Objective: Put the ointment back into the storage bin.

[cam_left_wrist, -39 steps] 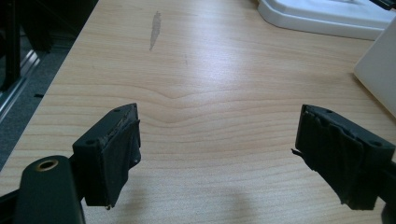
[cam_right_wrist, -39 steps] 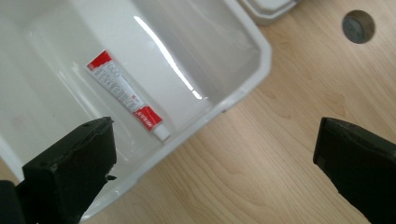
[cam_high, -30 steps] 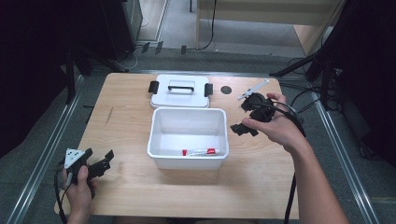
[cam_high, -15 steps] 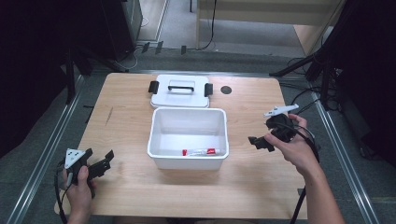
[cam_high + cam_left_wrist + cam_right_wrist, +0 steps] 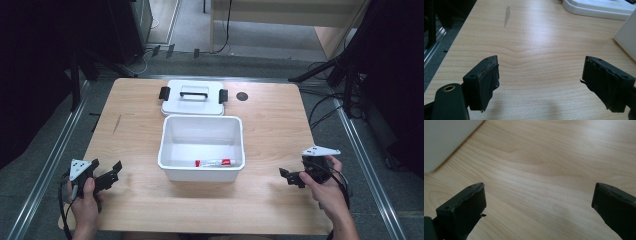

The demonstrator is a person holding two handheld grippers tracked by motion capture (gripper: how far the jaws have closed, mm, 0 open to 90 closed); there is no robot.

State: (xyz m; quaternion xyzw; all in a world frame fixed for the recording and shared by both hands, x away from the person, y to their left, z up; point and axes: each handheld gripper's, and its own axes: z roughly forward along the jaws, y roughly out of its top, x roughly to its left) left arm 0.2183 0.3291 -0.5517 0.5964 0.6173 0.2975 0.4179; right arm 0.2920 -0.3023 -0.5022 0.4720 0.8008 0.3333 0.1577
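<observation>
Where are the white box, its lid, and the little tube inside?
white box [image 5: 202, 172]: high view, front wall.
lid [image 5: 192, 106]: high view, front part of its top.
tube [image 5: 215, 163]: high view, middle of its body.

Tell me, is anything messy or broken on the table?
Nothing looks broken or spilled. The white bin sits open with a red-and-white tube inside, its lid lying flat behind it. A faint grey smudge marks the wood.

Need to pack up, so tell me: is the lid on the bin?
No, the lid lies flat on the table just behind the open bin.
</observation>
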